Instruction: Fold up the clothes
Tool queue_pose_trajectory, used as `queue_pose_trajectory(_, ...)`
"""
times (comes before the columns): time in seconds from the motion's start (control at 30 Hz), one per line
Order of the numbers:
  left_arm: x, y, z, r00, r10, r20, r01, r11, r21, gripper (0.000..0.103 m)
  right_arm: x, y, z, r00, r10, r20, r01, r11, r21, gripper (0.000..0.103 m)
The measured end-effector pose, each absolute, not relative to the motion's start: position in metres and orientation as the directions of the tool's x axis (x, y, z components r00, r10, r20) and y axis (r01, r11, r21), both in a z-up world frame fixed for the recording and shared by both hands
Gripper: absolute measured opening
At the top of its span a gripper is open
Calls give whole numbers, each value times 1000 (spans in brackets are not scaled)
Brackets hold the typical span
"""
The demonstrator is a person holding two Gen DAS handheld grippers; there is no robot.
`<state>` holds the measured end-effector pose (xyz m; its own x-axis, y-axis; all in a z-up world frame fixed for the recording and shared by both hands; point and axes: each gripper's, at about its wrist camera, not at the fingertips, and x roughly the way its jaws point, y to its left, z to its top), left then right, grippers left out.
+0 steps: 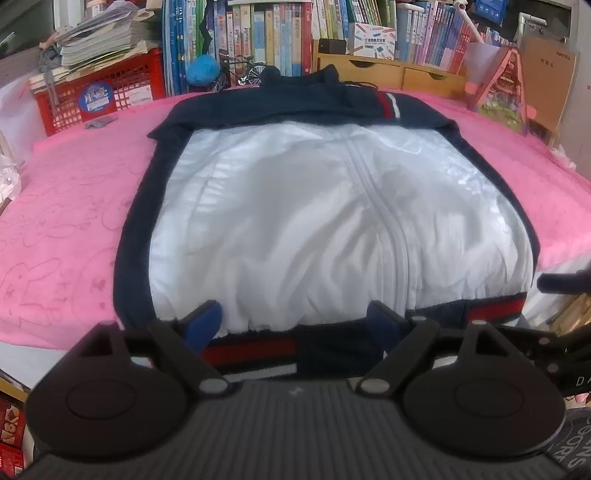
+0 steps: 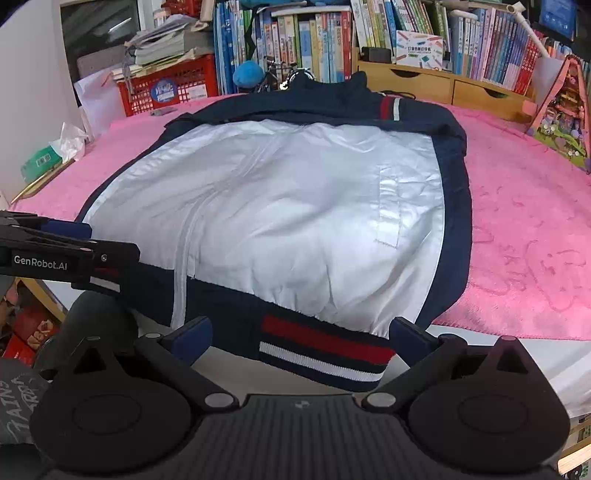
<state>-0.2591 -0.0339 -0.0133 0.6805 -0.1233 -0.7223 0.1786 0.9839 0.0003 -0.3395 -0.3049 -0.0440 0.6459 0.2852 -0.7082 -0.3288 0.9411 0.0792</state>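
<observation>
Jacket [image 1: 295, 206] lay spread flat on the pink blanket [image 1: 66, 206] covering the desk, white lining up, navy sleeves folded across the far end, striped hem band [image 2: 325, 347] hanging at the near edge. Left hand-held gripper [image 1: 295, 325] sat at the near hem, jaws apart, one blue pad either side of the red-striped ribbing, nothing pinched. Right hand-held gripper [image 2: 301, 338] was likewise wide open, straddling the striped hem band toward the right near corner, not clamped.

Step judged: sides and sleeves already in, both grippers lined up on the hem for the bottom-to-collar fold. Next move likely calls for both to close on the ribbing together, lift, and carry it far toward the collar, keeping the slippery lining from bunching.

Hard to tell: whether the pads touched the fabric or hovered just above. Near hem partly hidden behind gripper bodies. Collar at far end dark, folds unclear. Desk edge below the blanket cut off. Bookshelf [image 1: 280, 33], red crate [image 1: 107, 92] and wooden drawer unit [image 1: 391, 70] stood behind, well apart from the jacket.
</observation>
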Motion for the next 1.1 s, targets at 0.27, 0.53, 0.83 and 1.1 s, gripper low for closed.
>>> queue_pose_trajectory(0.27, -261, -38, -15, 676, -115, -728, 187, 982, 18, 87, -338, -305, -46, 634, 280, -720, -332, 940, 74, 103)
queue_pose_trajectory(0.53, -260, -39, -16, 671, -114, -732, 190, 982, 22, 88, -337, -304, -47, 630, 280, -725, -332, 940, 74, 103)
queue_pose_trajectory(0.83, -259, -38, -18, 666, -118, -736, 191, 982, 15, 89, -334, -310, -48, 630, 283, -723, -323, 942, 87, 103)
queue_pose_trajectory(1.1, -256, -32, -16, 666, -136, -734, 204, 979, 3, 89, -329, -320, -47, 633, 295, -716, -316, 943, 108, 103)
